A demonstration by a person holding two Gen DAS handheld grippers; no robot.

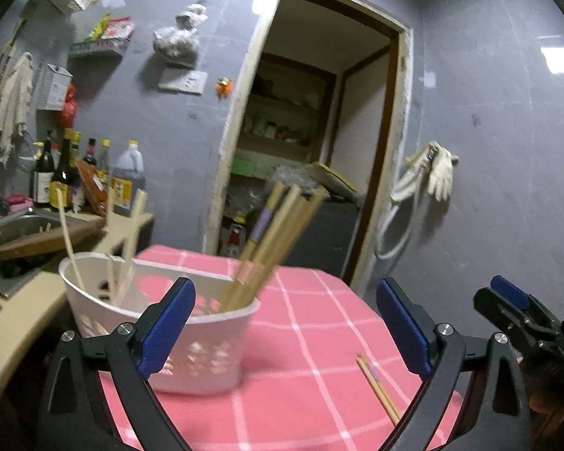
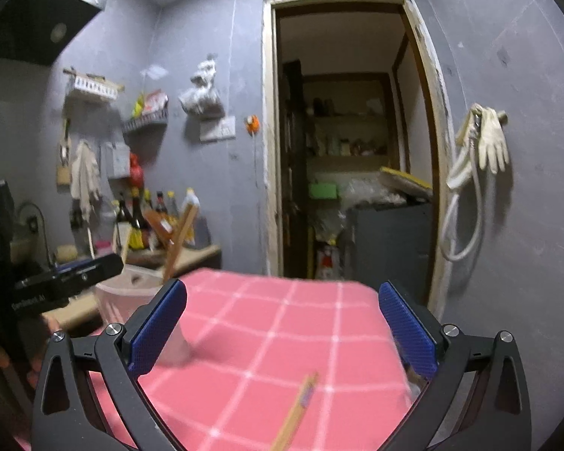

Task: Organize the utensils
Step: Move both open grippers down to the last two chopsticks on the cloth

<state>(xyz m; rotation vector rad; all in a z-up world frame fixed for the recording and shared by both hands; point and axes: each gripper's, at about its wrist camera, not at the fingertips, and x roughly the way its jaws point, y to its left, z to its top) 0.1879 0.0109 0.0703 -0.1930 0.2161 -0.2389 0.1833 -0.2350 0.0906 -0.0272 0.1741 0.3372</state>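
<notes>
Both claws stood wide apart w/ nothing between the pads: left gripper point(image 1: 285, 323) just in front of the white holder point(image 1: 191, 342), right gripper point(image 2: 282, 329) over the pink checked cloth point(image 2: 282, 323). A loose pair of chopsticks point(image 1: 378, 389) lay on the cloth nearest the grippers. Farther back, the holder stood near the cloth's left edge, w/ a chopstick bundle point(image 1: 278, 233) leaning in its right side & pale utensils point(image 1: 122, 240) in its left.

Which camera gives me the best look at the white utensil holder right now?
The left wrist view: the holder sits nearly whole on the pink cloth, chopsticks standing inside. In the right wrist view the holder is mostly hidden behind the left gripper and blurred.
</notes>
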